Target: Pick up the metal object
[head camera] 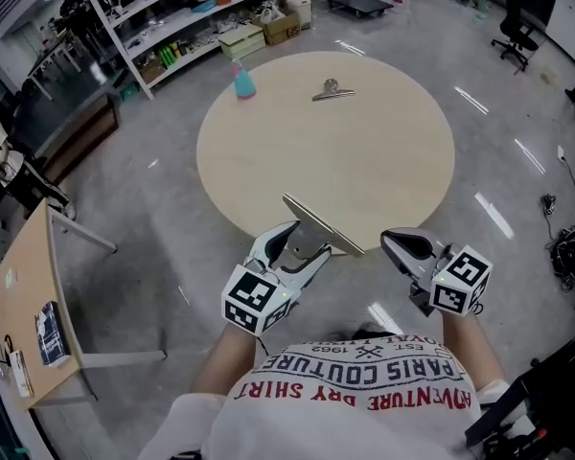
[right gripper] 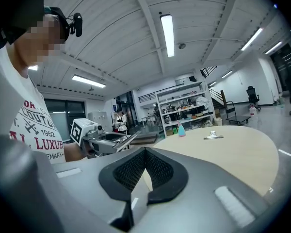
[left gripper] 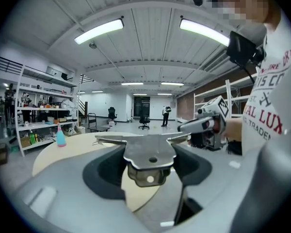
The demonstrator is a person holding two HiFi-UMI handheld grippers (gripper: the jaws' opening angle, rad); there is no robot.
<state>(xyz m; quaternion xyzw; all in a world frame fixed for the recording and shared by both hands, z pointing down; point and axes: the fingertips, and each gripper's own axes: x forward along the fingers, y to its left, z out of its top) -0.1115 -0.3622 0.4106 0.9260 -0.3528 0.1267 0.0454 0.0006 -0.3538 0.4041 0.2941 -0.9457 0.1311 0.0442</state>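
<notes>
In the head view, your left gripper hangs over the near edge of the round table, and a large metal clip lies across its jaws with its long flat bar running from far left to near right. The clip looks clear of the tabletop, so I judge the pick itself done and only the carry left. Your right gripper hovers just right of it, near the table's edge. A second metal clip lies on the far side of the table, well apart from both grippers, with a blue spray bottle to its left. If that one is also wanted, it is untouched. In the left gripper view, the jaws stand wide and are clamped on the metal clip's folded body, its bar spanning them above. In the right gripper view, the jaws are together with nothing between them. The second metal clip shows small on the far tabletop.
</notes>
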